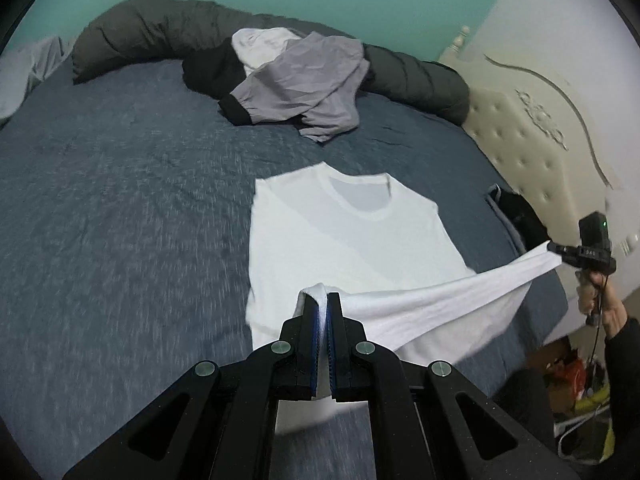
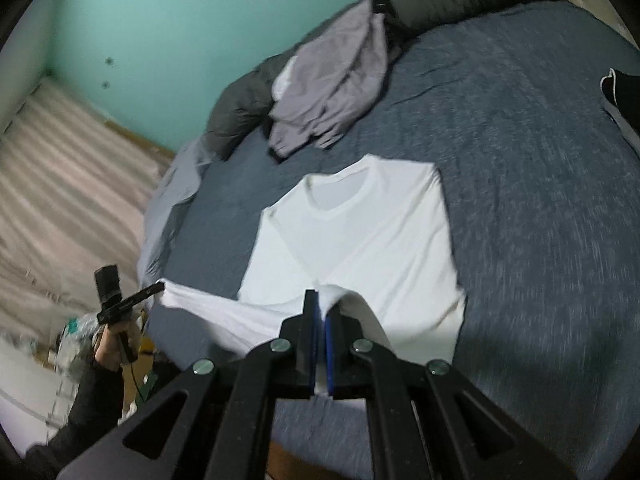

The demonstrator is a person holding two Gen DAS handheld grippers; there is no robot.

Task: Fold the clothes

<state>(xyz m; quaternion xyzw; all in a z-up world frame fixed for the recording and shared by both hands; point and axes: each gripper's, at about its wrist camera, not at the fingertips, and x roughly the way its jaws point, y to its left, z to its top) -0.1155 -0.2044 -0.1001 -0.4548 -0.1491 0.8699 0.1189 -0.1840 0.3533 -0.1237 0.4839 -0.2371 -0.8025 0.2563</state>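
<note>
Blue bed, white T-shirt's hem stretched taut between two tongs

Far across the bed, a dark duvet roll and grey clothes pile; mid-bed the white T-shirt lies collar-far, sleeves tucked in. Left tongs and right tongs each pinch a near hem corner, lifted. Uneven pulling could drag the body askew, or thin cloth could slip from one grip and crumple.

Near centre on bed: T-shirt. Far behind: clothes pile, against rolled duvet.
</note>
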